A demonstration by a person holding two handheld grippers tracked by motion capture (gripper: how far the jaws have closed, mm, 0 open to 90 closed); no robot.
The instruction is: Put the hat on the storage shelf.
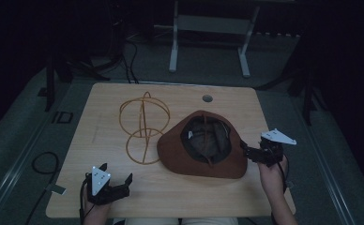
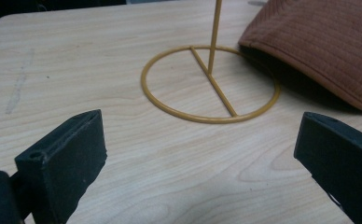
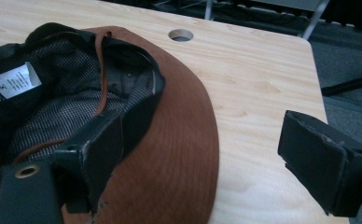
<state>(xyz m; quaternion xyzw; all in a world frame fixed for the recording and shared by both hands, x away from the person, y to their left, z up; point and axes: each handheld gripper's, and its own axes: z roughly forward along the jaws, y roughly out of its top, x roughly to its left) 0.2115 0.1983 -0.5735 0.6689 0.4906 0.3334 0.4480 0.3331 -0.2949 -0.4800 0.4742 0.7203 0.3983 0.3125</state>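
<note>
Brown brimmed hat lying upside down on the wooden worktop, crown down, opening facing up, dark mesh lining and a white label visible inside. Sits right of centre, long axis running roughly from far left to near right in the high view. Left brim edge touching or overlapping the base ring of the yellow wire hat stand, which stands upright just left of the hat, round base flat on the wood, thin post rising from its crossbar.

Left tool at the near left corner of the worktop, jaws spread wide with nothing between them, aimed toward the stand's base ring, well apart from it.

Right tool at the hat's right brim edge, jaws wide open; one jaw over the brim near the sweatband, the other out over bare wood. Contact with the brim not clear.

Round cable hole near the far edge of the worktop.
</note>
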